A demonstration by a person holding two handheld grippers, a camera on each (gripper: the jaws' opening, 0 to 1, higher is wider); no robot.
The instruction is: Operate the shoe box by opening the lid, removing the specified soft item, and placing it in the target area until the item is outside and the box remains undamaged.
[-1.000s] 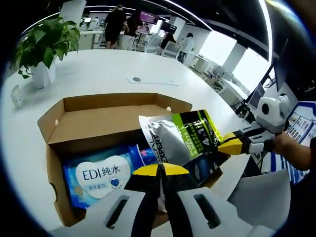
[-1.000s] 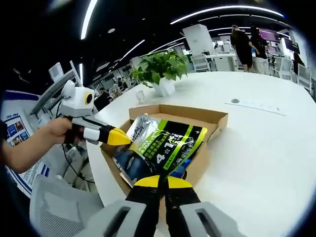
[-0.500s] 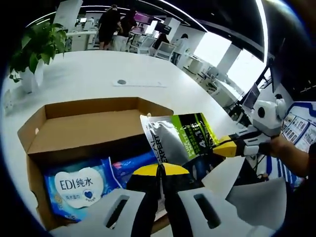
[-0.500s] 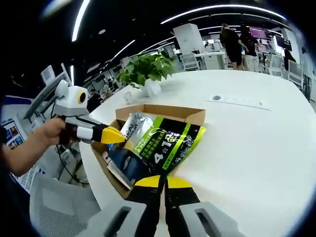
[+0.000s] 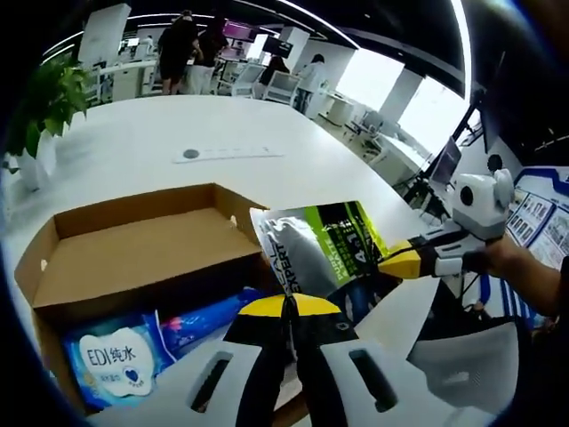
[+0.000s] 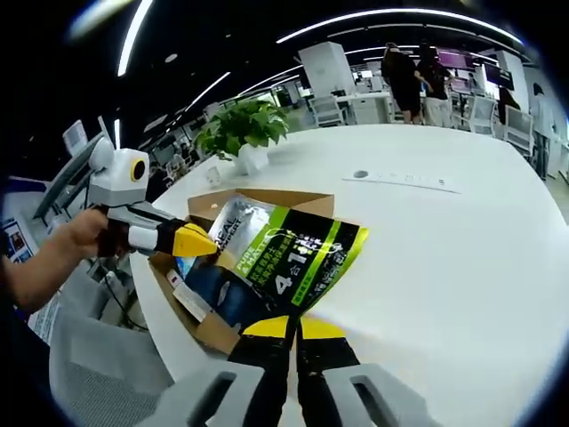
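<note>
I hold the green, black and silver pouch (image 6: 284, 258) up between my two grippers, lifted above the open cardboard shoe box (image 5: 133, 245), which sits on the white bench (image 6: 444, 258). In the left gripper view my left gripper (image 5: 286, 311) has its yellow-tipped jaws pressed together on the pouch's lower edge, and my right gripper (image 5: 404, 262) comes in from the right, its yellow tip pinching the pouch's far corner; my hand (image 5: 520, 267) grips it behind. In the right gripper view my right gripper (image 6: 286, 331) is clamped on the pouch's bottom corner, with the left gripper (image 6: 191, 240) nipping the opposite side from the left, and the box shows below and behind the pouch. The lid flap (image 5: 124, 200) stands open at the back of the box. Inside, low at the front, lie a blue wet-wipe pack (image 5: 111, 365) with a white heart-shaped label and a second blue pack (image 5: 200, 316) just beside it. A potted green plant (image 6: 242, 133) stands on the bench beyond the box, and a flat white sheet (image 6: 404, 180) lies farther across the bench. People (image 6: 404, 76) stand in the office background.
</note>
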